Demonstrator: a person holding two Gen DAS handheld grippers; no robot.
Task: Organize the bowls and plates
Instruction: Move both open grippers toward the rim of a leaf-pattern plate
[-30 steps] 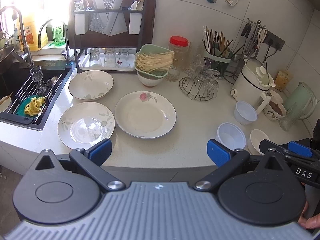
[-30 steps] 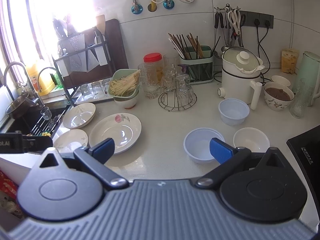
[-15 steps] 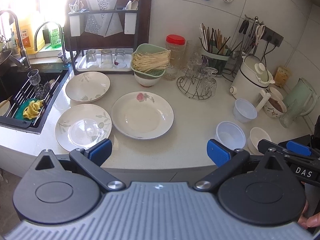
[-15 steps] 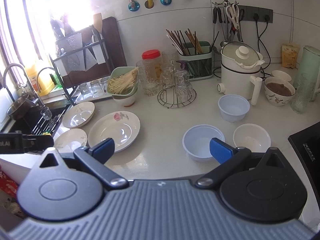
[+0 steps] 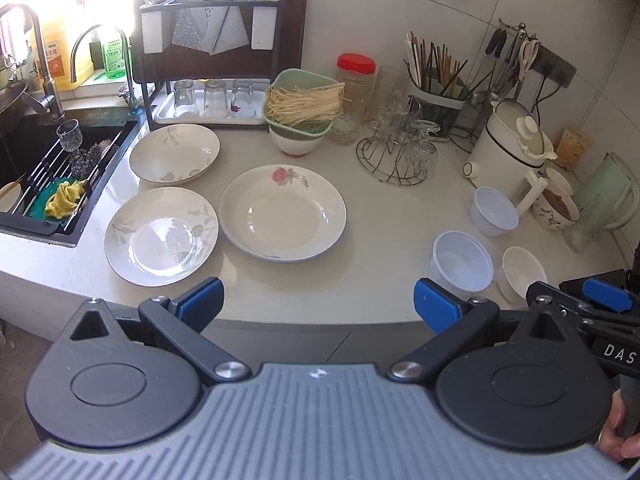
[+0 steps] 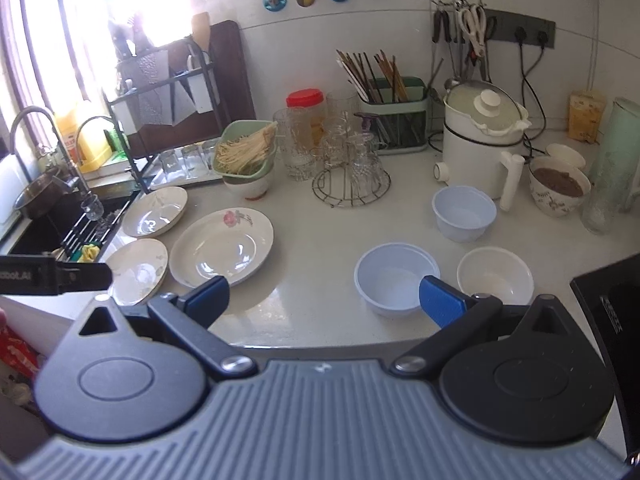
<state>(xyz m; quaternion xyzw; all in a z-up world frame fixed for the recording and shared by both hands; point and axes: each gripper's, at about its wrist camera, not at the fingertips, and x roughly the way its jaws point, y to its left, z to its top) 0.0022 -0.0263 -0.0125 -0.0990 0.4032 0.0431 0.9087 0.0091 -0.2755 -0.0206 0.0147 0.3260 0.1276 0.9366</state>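
Observation:
Three white plates lie on the counter: a rose-patterned plate [image 5: 282,212] [image 6: 222,246], a leaf-patterned plate [image 5: 161,236] [image 6: 137,270] near the front edge, and a deeper leaf-patterned plate [image 5: 175,153] [image 6: 155,211] behind it. To the right stand two pale blue plastic bowls [image 5: 462,265] [image 6: 396,278], [image 5: 493,211] [image 6: 464,212] and a white bowl [image 5: 520,274] [image 6: 495,274]. My left gripper [image 5: 318,306] is open, held short of the counter's front edge with nothing between its fingers. My right gripper [image 6: 324,296] is open too, empty, its right fingertip over the nearer blue bowl.
A sink [image 5: 44,184] with a rack lies at the left. At the back stand a dish rack [image 5: 212,60], a green basket of noodles [image 5: 302,106], a glass stand [image 5: 400,152], a chopstick holder [image 5: 440,100] and a white cooker [image 5: 508,148]. A black hob [image 6: 612,312] borders the right.
Both grippers have drifted slightly; the left wrist view has shifted a little toward the right and nearer the counter. Nothing on the counter has moved, and both stay open.

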